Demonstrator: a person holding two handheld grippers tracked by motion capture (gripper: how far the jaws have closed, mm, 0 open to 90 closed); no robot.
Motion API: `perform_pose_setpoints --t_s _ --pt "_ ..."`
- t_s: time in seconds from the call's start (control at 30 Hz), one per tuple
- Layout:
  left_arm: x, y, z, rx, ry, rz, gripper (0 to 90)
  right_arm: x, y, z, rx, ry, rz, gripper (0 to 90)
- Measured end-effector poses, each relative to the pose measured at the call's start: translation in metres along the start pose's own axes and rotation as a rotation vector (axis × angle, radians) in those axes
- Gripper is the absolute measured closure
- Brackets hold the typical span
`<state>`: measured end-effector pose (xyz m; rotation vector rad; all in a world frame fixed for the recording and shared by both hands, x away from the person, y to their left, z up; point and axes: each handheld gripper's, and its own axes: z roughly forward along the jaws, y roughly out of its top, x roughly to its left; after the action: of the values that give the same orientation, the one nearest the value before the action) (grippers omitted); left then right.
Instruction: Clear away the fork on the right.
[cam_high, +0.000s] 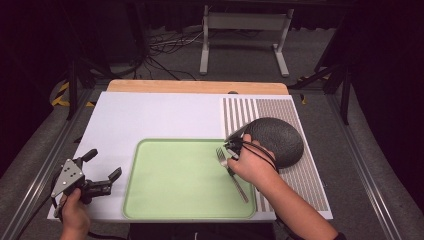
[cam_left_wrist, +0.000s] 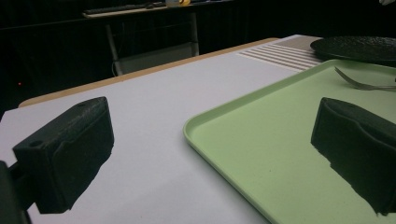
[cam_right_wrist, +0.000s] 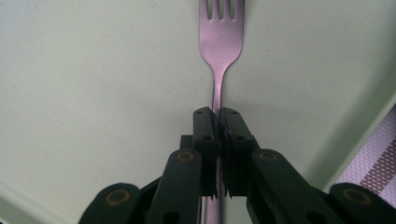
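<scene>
1. The right gripper (cam_right_wrist: 218, 121) has its jaws clamped on the neck of a fork (cam_right_wrist: 221, 42), just below the tines. From above, the fork (cam_high: 231, 172) lies at the right side of the green tray (cam_high: 150, 190), tines pointing away from the person, with the right hand over its upper half.

2. I judge the step in hand to be the pick-up or set-down of the fork on the tray; whether it rests on the tray floor or hangs just above it I cannot tell.

3. The left gripper (cam_high: 105, 172) hovers over the white table (cam_high: 150, 115) just left of the tray, its jaws wide apart with nothing between them.

4. If the fork is to go elsewhere, the next move calls for a straight lift with a firm grip, since the handle is thin and slick and could swivel between the pads.

5. The fork is smooth metal with a dull purplish sheen. The tray is matte pale green plastic with rounded corners and a low raised rim.

6. A dark, rough-textured round plate (cam_high: 277, 140) sits on a striped woven placemat (cam_high: 300, 175) just beside the tray's right edge.
</scene>
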<state>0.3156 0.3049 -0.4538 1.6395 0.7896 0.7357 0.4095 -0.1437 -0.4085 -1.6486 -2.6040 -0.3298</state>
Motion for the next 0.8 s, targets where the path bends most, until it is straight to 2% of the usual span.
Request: perform_pose_setpoints --t_s 0.17,0.27,0.33,0.4,0.43,0.47,0.5,0.53,0.57,0.6,0.67,0.73,0.77,0.8 --pt "0.0001 0.0000 -0.0001 0.000 0.000 0.000 0.0 0.0018 0.0000 -0.0036 -0.029 -0.003 -0.024 79.4" --pt "0.0001 -0.0002 0.0003 0.000 0.001 0.000 0.1 0.0024 0.0004 -0.0062 -0.070 -0.008 -0.072 69.5" --pt "0.0001 0.0000 0.0000 0.001 0.001 -0.001 0.0 0.0032 0.0012 -0.0079 -0.122 0.007 -0.112 61.3" --pt "0.0001 0.0000 0.0000 0.001 0.001 -0.001 0.0 0.0035 0.0021 -0.0085 -0.188 0.018 -0.188 51.3" --pt "0.0001 0.0000 0.0000 0.001 0.001 -0.001 0.0 0.0035 0.0021 -0.0085 -0.188 0.018 -0.188 51.3" --pt "0.0001 -0.0002 0.0003 -0.001 0.002 0.000 0.0 0.0033 0.0027 -0.0082 -0.221 0.026 -0.255 48.6" --pt "0.0001 -0.0001 0.0003 -0.001 0.001 0.000 0.0 0.0028 0.0028 -0.0078 -0.266 0.057 -0.331 55.4" --pt "0.0001 -0.0001 0.0003 -0.001 0.001 0.000 0.0 0.0028 0.0028 -0.0078 -0.266 0.057 -0.331 55.4" --pt "-0.0001 -0.0001 0.0003 -0.001 0.002 -0.001 0.1 0.0034 0.0029 -0.0082 -0.261 0.080 -0.369 68.6" --pt "0.0000 -0.0001 0.0002 -0.001 0.001 0.000 0.1 0.0034 0.0029 -0.0082 -0.261 0.080 -0.369 68.6" --pt "0.0001 0.0000 0.0000 0.001 0.001 0.000 0.0 0.0028 0.0026 -0.0076 -0.289 0.087 -0.390 80.4" --pt "0.0001 0.0000 0.0000 0.000 0.002 0.000 0.0 0.0015 0.0031 -0.0058 -0.327 0.099 -0.407 85.4" --pt "0.0001 0.0000 0.0000 0.001 0.001 0.000 0.0 0.0009 0.0036 -0.0048 -0.348 0.107 -0.428 87.2" --pt "0.0001 0.0000 -0.0001 0.001 0.002 0.000 0.0 -0.0006 0.0043 -0.0026 -0.367 0.133 -0.419 88.3"
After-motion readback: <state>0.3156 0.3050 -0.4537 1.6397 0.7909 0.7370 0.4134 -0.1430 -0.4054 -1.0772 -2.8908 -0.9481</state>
